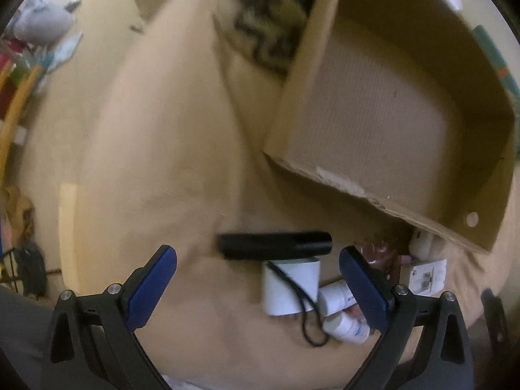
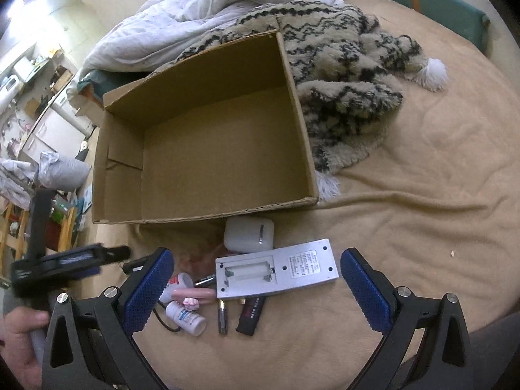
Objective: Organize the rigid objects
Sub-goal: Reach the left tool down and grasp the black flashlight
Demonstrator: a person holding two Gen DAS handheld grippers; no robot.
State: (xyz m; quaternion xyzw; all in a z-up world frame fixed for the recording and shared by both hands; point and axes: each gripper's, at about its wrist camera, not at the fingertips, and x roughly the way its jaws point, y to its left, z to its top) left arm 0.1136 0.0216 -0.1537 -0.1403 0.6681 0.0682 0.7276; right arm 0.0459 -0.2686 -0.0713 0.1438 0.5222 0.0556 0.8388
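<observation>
An open, empty cardboard box lies on the tan blanket; it also shows in the left wrist view. In front of it lie a white earbud case, a silver remote face down with its battery bay open, a battery, a black cover, a white pill bottle and a pink item. My right gripper is open above them. My left gripper is open over a black bar, a white cylinder and pill bottles.
A patterned fleece blanket and white duvet lie behind the box. A teal pillow sits at the far right. Cluttered shelves and floor lie beyond the bed's left edge. The left gripper tool is at the left in the right wrist view.
</observation>
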